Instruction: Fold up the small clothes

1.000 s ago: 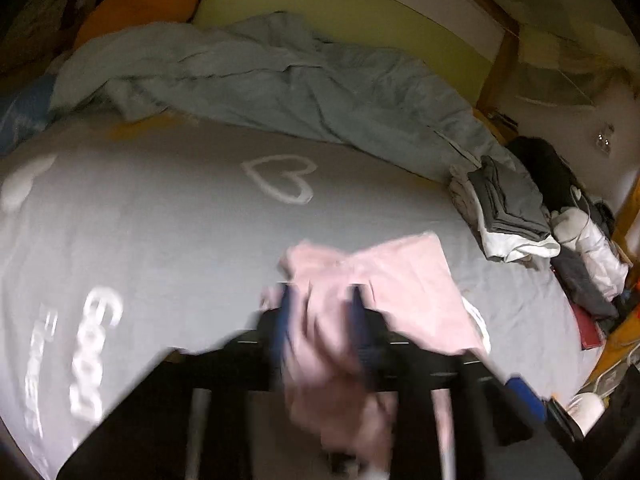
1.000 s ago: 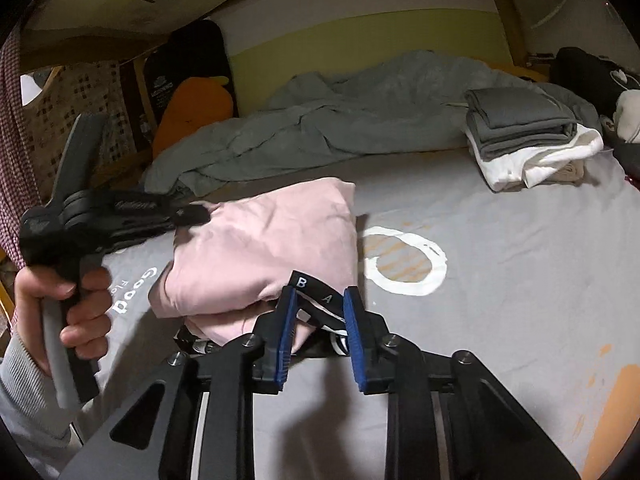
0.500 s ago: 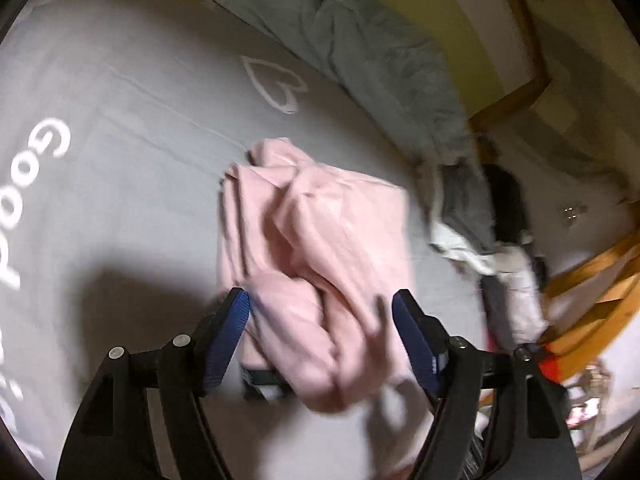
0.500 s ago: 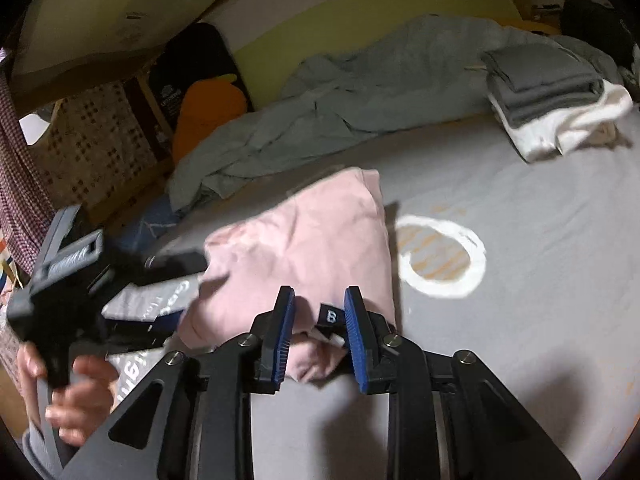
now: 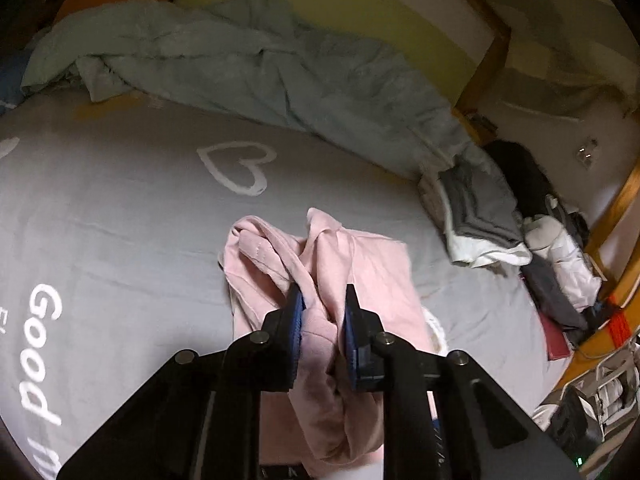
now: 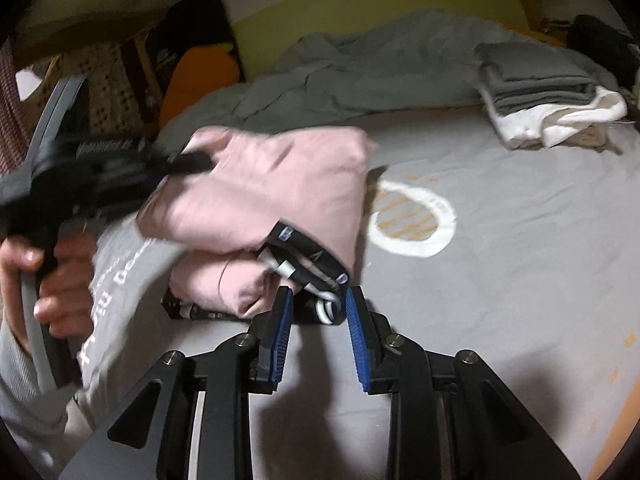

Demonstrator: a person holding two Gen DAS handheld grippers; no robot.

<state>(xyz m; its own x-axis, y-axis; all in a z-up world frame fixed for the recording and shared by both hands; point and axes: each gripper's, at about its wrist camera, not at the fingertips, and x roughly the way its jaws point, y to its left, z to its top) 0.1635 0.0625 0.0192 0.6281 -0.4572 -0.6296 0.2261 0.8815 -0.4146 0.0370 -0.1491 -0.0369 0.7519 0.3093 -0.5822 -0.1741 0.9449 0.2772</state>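
Observation:
A pink garment (image 5: 360,272) lies bunched on the grey bed sheet (image 5: 120,220). My left gripper (image 5: 322,300) is shut on a fold of it and lifts that side. In the right wrist view the pink garment (image 6: 264,188) shows a black waistband with white letters (image 6: 308,260) at its near edge. My right gripper (image 6: 316,300) has its jaws on either side of that waistband; the band sits loosely between them. The left gripper (image 6: 192,160) appears blurred at the garment's far left corner, held by a hand.
A rumpled grey-blue duvet (image 5: 260,60) lies along the headboard. A folded stack of grey and white clothes (image 6: 548,92) sits at the far right of the bed. An orange cushion (image 6: 200,76) is behind. More clothes (image 5: 560,264) are piled beside the bed.
My left gripper was open around the pink garment half a second ago and has now shut on it. My right gripper has opened wider around the waistband.

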